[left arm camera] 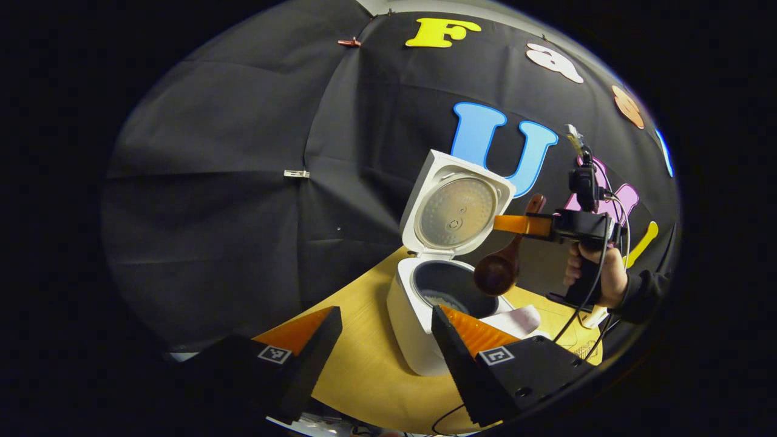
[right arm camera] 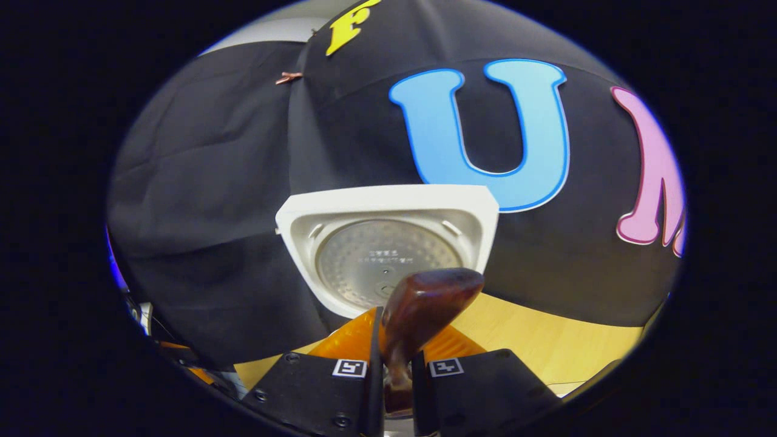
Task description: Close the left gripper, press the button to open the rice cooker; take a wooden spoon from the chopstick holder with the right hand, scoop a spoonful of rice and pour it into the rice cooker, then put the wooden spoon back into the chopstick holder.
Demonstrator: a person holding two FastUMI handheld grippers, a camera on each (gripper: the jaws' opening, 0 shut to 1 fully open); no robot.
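In the left gripper view the left gripper (left arm camera: 385, 340) hangs released, its two fingers (left arm camera: 315, 352) spread wide with nothing between them. Ahead of the fingers and a little toward the right one stands the white rice cooker (left arm camera: 419, 328) on the yellow wooden counter (left arm camera: 364, 370), its lid (left arm camera: 455, 206) swung up and standing open against the black booth wall, the round metal inner plate facing forward. The dark inner pot (left arm camera: 443, 282) is exposed, and something pale lies at its bottom. Beyond the right finger, a person's hand (left arm camera: 598, 273) in a dark sleeve holds the right gripper (left arm camera: 513, 224), which reaches in sideways toward the lid. Its fingers are clenched on the handle of the wooden spoon (left arm camera: 501, 267); the spoon hangs with its dark bowl down, over the front rim of the open pot, and whether it touches the rim cannot be told. A pale object lies on the counter just beside the cooker, behind the right finger. In the right gripper view the right gripper (right arm camera: 394, 370) shows its fingers pressed on the wooden spoon (right arm camera: 425, 309) from both sides, the brown end rising between them and tilting to the right. Straight ahead of these fingers stands the open lid (right arm camera: 388, 243), with the counter (right arm camera: 546, 340) below it.
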